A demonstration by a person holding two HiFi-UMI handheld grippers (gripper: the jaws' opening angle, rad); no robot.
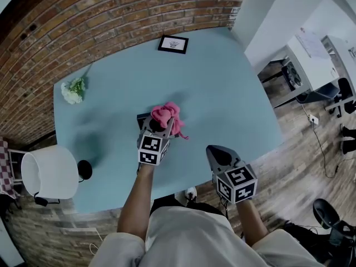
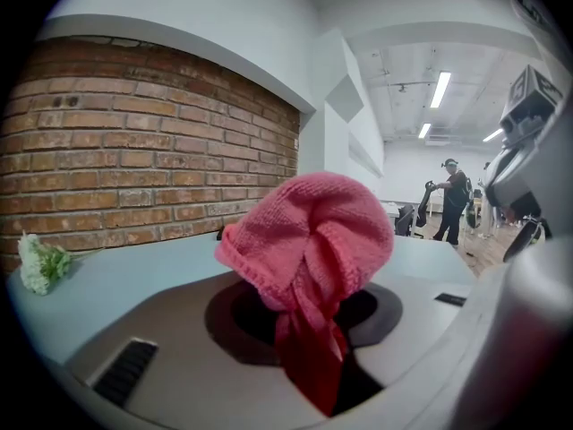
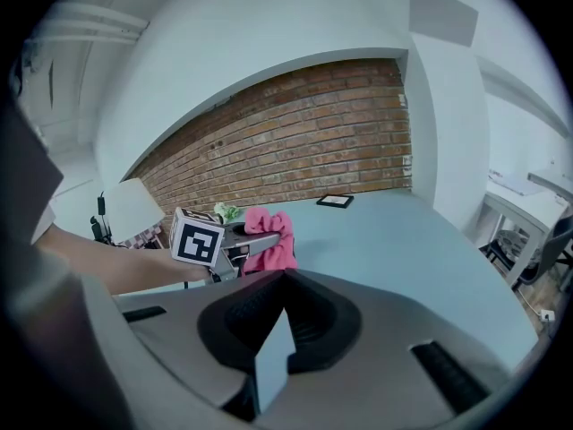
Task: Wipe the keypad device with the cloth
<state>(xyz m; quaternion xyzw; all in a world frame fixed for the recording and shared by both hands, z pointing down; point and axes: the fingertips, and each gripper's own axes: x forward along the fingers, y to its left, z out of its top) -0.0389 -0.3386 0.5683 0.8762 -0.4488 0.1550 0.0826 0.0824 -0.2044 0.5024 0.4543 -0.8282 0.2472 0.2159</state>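
A pink cloth (image 1: 168,114) is bunched up in my left gripper (image 1: 162,127), which is shut on it over the near middle of the light blue table (image 1: 222,99). In the left gripper view the cloth (image 2: 313,240) bulges out above the closed jaws and hides what lies ahead. A dark edge of the keypad device (image 1: 143,117) shows just left of the cloth; the rest is hidden under it. My right gripper (image 1: 214,152) hangs near the table's front edge, right of the left one, shut with nothing in it (image 3: 273,361).
A small framed picture (image 1: 173,44) lies at the table's far side. White flowers (image 1: 73,90) sit at the far left corner. A white lamp shade (image 1: 49,171) stands at the near left. A person (image 2: 452,206) stands far off in the room.
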